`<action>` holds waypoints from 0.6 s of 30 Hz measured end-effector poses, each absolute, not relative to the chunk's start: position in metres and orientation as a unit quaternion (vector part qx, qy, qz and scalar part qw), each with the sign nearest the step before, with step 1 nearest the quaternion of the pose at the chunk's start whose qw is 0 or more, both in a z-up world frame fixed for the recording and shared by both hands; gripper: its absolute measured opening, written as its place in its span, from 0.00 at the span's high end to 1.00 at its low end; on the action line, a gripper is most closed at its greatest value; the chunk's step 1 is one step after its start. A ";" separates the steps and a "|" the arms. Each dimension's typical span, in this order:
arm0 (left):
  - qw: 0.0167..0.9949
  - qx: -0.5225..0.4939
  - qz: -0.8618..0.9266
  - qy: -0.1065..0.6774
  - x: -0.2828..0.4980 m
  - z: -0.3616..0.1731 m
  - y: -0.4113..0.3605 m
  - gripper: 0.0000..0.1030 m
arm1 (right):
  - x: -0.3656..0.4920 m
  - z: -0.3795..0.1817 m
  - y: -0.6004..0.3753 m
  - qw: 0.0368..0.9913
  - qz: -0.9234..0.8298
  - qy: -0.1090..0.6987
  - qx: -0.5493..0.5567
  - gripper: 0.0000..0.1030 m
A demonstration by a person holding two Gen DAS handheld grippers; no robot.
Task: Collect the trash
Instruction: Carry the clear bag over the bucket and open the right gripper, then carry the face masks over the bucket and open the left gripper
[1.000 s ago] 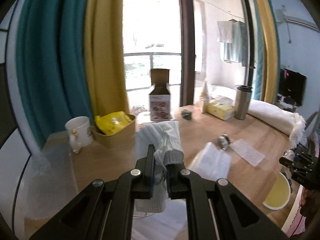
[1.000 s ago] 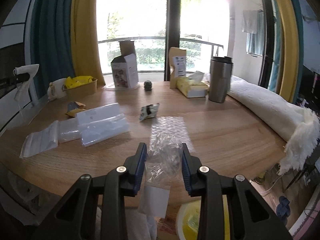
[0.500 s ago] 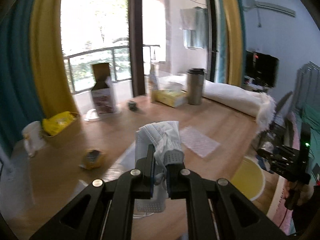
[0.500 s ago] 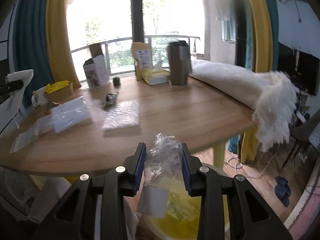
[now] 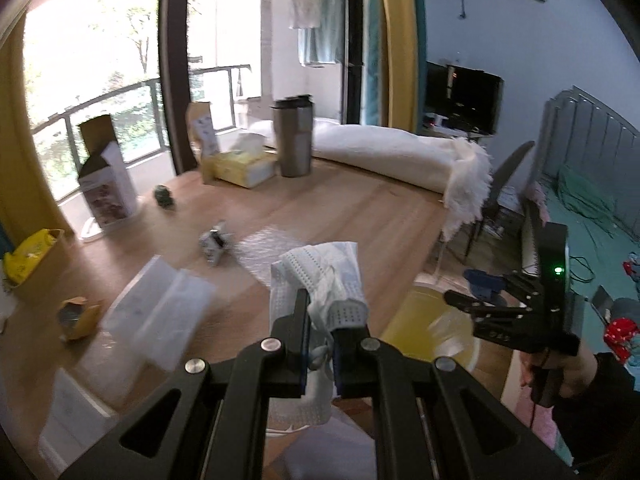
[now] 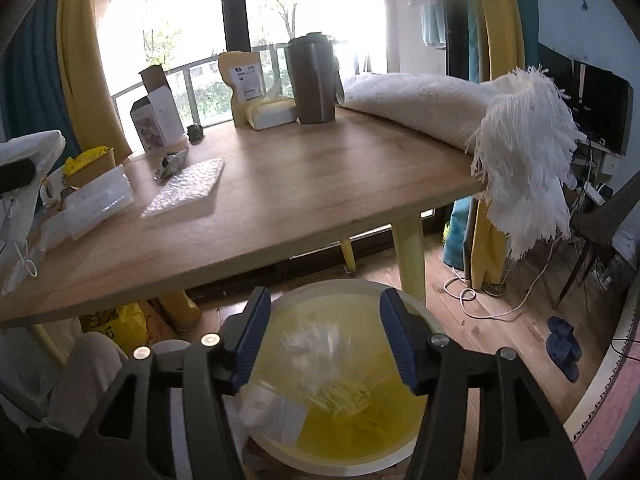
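Observation:
My left gripper (image 5: 320, 312) is shut on a crumpled light-blue face mask (image 5: 324, 276) and holds it above the table's front edge. My right gripper (image 6: 326, 338) is open above a yellow trash bin (image 6: 360, 432) on the floor; a clear plastic bag (image 6: 312, 344), blurred, lies between the jaws inside the bin's mouth. The bin (image 5: 432, 332) and right gripper (image 5: 516, 312) also show in the left wrist view. On the wooden table (image 6: 280, 192) lie a bubble wrap sheet (image 6: 188, 184), a crumpled silver wrapper (image 6: 170, 162) and clear plastic bags (image 6: 98, 200).
At the table's back stand a metal tumbler (image 6: 314, 80), a tissue box (image 6: 272, 114), a paper pouch (image 6: 240, 76), an open carton (image 6: 156, 114) and a small dark object (image 6: 195, 132). A white fringed blanket (image 6: 500, 132) hangs over the right edge. A yellow wrapper (image 5: 76, 316) lies left.
My right gripper has moved down over the bin and opened, letting go of the clear plastic bag. My left gripper has swung right toward the bin, still holding the mask.

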State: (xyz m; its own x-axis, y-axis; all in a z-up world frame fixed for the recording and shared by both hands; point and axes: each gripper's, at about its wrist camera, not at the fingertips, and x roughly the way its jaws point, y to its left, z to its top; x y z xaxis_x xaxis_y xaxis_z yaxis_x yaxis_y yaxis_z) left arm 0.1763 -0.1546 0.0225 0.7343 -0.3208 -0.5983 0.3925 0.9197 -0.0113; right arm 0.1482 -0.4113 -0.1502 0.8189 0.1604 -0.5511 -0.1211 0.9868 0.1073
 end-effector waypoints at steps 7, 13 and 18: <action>0.909 0.068 -0.248 0.329 0.184 0.009 -0.199 0.92 | 0.150 -0.159 -0.435 0.952 0.055 0.298 0.050 0.45; 0.884 0.082 -0.298 0.352 0.190 -0.012 -0.242 0.92 | 0.145 -0.166 -0.466 0.950 0.030 0.305 0.062 0.45; 0.851 0.093 -0.349 0.382 0.196 -0.035 -0.279 0.92 | 0.140 -0.174 -0.489 0.947 0.007 0.312 0.076 0.45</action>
State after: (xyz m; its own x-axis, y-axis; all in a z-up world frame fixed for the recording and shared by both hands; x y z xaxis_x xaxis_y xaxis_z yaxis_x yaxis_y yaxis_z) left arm 0.1959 -0.2789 -0.0352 0.4653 -0.5222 -0.7147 0.6640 0.7398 -0.1082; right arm 0.1402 -0.4894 -0.1739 0.8057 0.0613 -0.5892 0.0330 0.9884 0.1480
